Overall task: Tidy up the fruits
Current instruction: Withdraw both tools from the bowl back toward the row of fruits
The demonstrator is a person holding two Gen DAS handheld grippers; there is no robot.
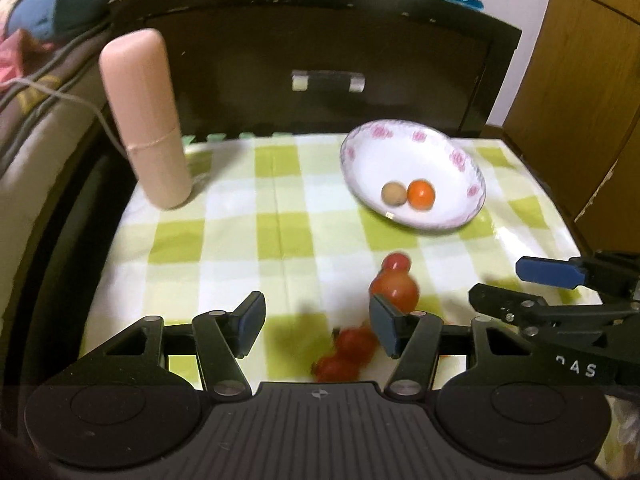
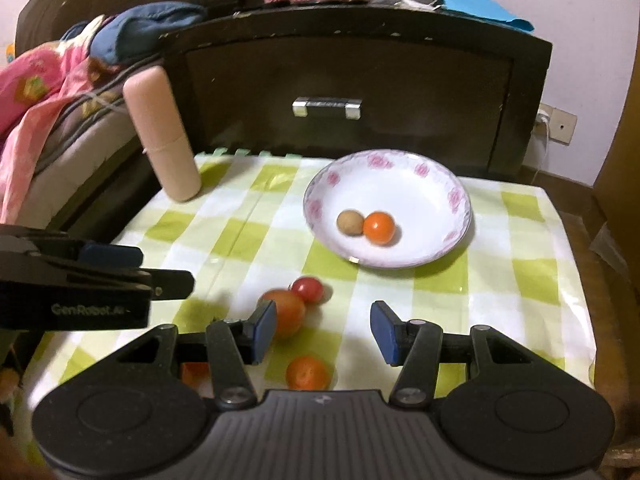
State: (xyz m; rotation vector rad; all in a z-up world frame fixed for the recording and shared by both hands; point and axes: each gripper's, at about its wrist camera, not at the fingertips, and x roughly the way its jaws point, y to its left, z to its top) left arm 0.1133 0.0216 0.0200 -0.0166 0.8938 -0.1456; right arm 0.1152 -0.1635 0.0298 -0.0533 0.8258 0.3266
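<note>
Lighting: indoor, moderately bright, warm, from above. Soft shadows fall beside the white plate [image 2: 456, 184] and the pink bottle [image 1: 144, 120]. Glare: pale sheen on the checked cloth [image 1: 224, 216] at the right of the left wrist view. Blur: motion smear on the tomatoes [image 1: 394, 280] at lower centre; background soft throughout. Distortion: strong fisheye bowing, dark vignette in all corners. Dark drawer front [image 2: 328, 80] at upper centre underexposed, detail lost.
</note>
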